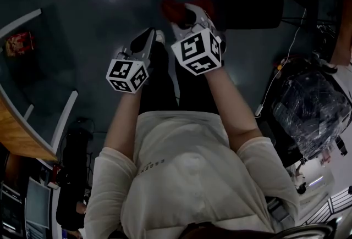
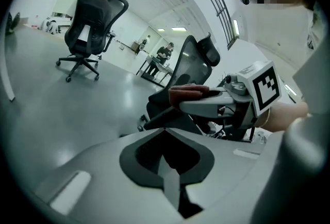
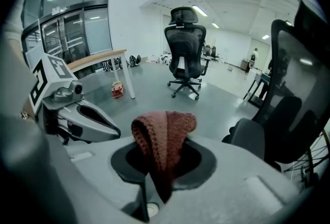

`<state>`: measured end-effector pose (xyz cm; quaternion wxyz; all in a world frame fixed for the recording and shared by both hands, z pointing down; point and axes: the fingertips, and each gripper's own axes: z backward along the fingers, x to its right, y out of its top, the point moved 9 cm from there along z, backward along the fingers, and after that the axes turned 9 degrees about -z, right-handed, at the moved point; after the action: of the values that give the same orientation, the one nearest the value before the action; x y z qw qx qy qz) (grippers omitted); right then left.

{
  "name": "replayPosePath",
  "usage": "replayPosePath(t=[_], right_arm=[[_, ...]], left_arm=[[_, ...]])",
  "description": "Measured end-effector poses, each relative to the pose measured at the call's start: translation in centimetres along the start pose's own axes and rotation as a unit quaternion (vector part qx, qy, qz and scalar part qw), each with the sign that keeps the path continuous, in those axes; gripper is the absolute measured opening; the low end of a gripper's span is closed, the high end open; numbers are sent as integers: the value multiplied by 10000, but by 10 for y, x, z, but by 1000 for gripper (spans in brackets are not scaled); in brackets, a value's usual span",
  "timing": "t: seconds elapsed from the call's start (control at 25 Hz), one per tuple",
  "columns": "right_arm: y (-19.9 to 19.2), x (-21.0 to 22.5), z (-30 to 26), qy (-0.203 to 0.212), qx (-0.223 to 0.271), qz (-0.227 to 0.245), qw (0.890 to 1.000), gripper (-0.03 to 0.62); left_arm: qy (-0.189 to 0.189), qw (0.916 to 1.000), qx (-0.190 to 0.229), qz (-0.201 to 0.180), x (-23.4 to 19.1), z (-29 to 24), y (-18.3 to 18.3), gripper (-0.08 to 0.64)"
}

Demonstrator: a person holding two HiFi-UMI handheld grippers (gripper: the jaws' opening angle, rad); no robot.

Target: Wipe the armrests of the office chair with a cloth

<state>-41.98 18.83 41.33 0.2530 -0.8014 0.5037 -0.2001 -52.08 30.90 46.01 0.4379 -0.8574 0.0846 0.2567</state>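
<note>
And here the right gripper (image 2: 185, 100) had its jaws clamped on the reddish knitted cloth (image 3: 165, 133), a folded hump of it bulging out past the tips, held up in the air in front of the person's body. The left gripper (image 2: 161, 130) was beside it with its jaws together and nothing between them. The nearest office chair (image 3: 291, 94) stood off to the right of the cloth, mesh back upright, and the grey padded piece low at its side was, as far as the wide-angle view allowed, one armrest (image 3: 251, 138). The cloth was near that pad but clearly apart from it, touching nothing but the jaws. So the picking-up looked done and the wiping itself not yet begun: no armrest had the cloth on it, and both seemed left to do. A second office chair (image 3: 185, 37) stood well apart across the floor (image 3: 154, 94), seemingly out of play. The next call, by my reading, was to bring the cloth down flat onto that near pad.
</note>
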Motion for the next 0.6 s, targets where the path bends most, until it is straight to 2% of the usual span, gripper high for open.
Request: replayPosePath(t=[0.2, 0.36, 0.52, 0.6], right_arm=[[-36, -23, 16, -186, 234, -199, 9994, 60], [-65, -21, 30, -226, 377, -683, 9967, 60], [-81, -16, 46, -53, 530, -252, 9983, 61], [-88, -11, 55, 144, 680, -243, 9973, 61]], left_arm=[[-183, 9998, -79, -15, 13, 4, -15, 14], [-272, 9995, -138, 5, 26, 6, -26, 14], [-335, 9991, -201, -147, 43, 10, -36, 14], [-378, 9986, -205, -302, 55, 12, -38, 14]])
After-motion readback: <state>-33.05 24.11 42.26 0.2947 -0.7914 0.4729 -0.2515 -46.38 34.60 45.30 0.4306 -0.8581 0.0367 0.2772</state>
